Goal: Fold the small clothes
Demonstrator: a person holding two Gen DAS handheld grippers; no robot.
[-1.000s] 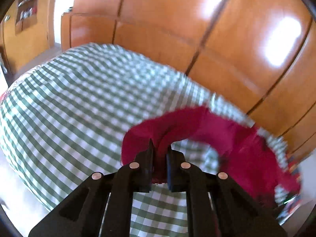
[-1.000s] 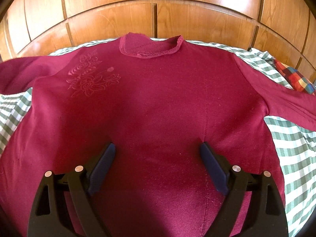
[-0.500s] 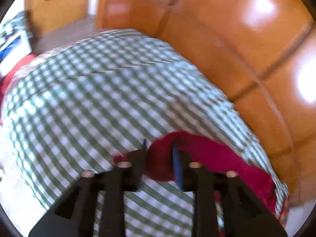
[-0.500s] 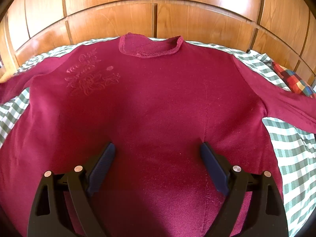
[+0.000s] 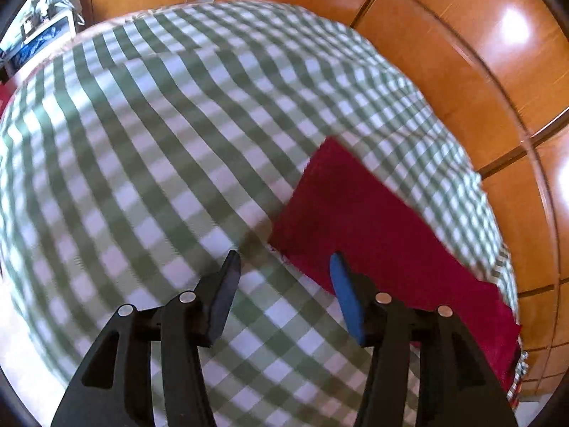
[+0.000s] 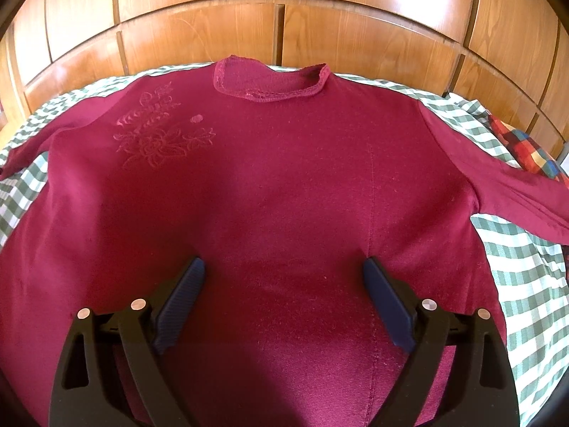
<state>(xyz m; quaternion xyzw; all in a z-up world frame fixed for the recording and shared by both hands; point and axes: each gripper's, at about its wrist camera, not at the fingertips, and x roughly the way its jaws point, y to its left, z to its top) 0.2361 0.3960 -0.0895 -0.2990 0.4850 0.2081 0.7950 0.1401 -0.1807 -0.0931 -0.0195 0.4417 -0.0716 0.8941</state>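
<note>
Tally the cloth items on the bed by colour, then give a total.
Maroon: 1, the sweater
Green-and-white check: 1, the bedcover
Multicolour check: 1, a cloth at the right edge
Total: 3

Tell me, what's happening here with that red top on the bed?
A person is working with a handheld gripper in each hand to fold a dark red sweater, which lies spread flat, front up, on a green checked bedspread. The left gripper is opening with nothing between its fingers; the end of one sleeve lies flat on the bedspread just ahead of it. The right gripper hovers wide open over the sweater's lower body, gripping nothing. No fold has been made yet.
</note>
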